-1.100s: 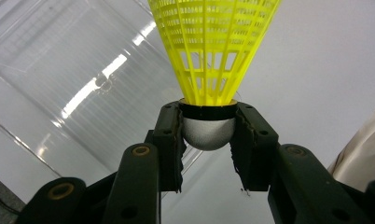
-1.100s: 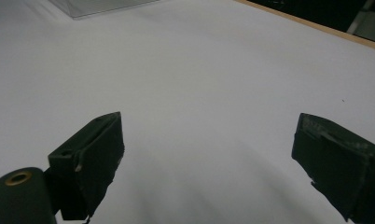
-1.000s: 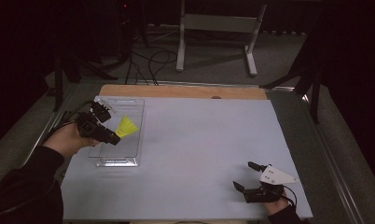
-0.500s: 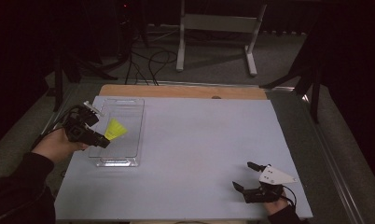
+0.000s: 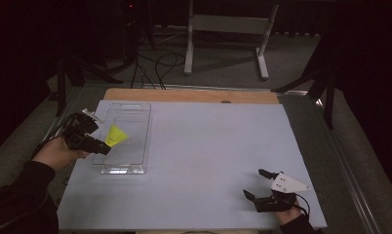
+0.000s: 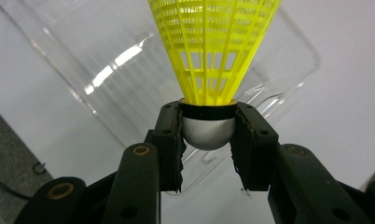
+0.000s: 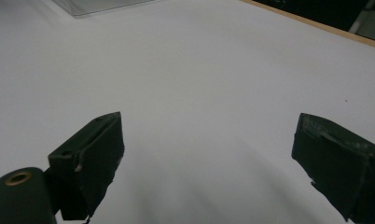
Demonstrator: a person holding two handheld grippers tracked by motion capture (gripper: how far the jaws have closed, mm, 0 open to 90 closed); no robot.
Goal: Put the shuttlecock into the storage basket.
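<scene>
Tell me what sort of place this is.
Probably a dim lab or studio set up for recording: a white-covered table as the lit workspace, cables across grey carpet, and a metal stand behind.

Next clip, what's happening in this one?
A person works at a table covered in white, with a hand-held claw in each hand. The left claw is shut on the rounded base of a yellow shuttlecock, skirt pointing away from it, and holds it over the left side of a clear plastic tray at the table's left. The right claw sits open and empty at the near right corner, low over the table.
</scene>
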